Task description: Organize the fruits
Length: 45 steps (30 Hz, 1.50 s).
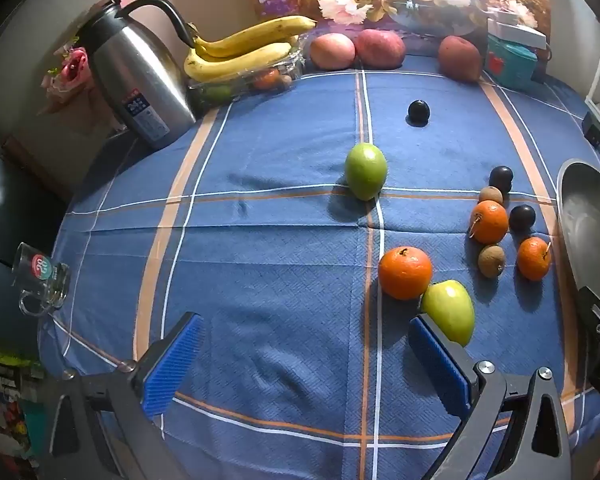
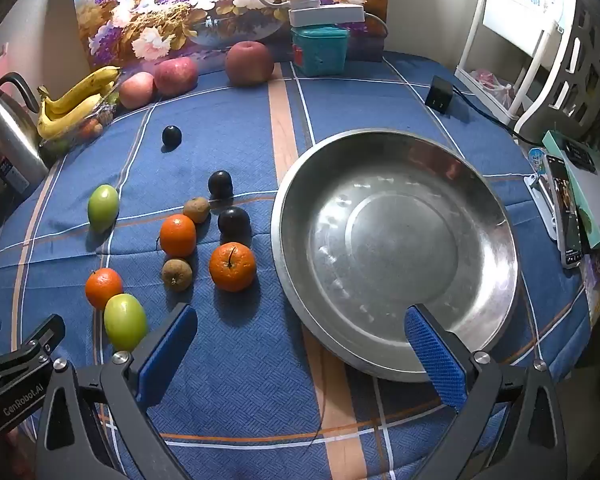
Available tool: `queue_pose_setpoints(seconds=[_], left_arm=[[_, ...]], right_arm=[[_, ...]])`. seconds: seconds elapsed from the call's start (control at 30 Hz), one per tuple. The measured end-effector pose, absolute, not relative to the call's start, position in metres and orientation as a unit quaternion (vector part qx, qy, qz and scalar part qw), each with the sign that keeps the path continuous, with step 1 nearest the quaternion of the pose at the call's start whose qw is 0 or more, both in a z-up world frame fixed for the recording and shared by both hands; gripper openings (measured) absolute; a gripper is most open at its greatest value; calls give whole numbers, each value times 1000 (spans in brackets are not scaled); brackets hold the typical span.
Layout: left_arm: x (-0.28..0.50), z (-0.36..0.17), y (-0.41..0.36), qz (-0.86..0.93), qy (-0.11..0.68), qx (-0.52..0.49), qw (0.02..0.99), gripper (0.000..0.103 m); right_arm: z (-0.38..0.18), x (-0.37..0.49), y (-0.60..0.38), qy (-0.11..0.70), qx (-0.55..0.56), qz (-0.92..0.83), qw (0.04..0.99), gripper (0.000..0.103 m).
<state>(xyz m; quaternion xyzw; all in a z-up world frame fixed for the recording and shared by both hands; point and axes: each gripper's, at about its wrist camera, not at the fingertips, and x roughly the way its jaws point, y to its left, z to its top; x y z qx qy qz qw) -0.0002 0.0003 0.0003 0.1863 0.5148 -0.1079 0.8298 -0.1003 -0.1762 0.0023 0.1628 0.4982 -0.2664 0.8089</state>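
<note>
Loose fruit lies on the blue checked cloth: three oranges (image 2: 232, 266), two green fruits (image 2: 125, 321), three dark plums (image 2: 234, 221) and two brown longans (image 2: 177, 275). An empty steel bowl (image 2: 496, 208) sits to their right. My left gripper (image 1: 306, 360) is open and empty, low over the cloth, its right finger beside the near green fruit (image 1: 450, 310) and an orange (image 1: 405, 273). My right gripper (image 2: 300, 350) is open and empty, its right finger over the bowl's near rim. The other green fruit (image 1: 365, 171) lies mid-table.
At the back stand a steel kettle (image 1: 134, 76), bananas (image 1: 240, 50) on a clear box, three red apples (image 2: 249, 63) and a teal box (image 2: 320, 50). A glass mug (image 1: 40, 280) is at the left edge. A phone (image 2: 564, 208) and charger (image 2: 439, 94) lie right.
</note>
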Motion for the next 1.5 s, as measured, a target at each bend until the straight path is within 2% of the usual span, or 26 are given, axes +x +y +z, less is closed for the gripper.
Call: queue_pose_setpoints(seconds=[1.5], left_arm=[[1,2,-6,-142,523,166,824,103]], right_arm=[[-2,-97,-176,504,163,-266,806,103]])
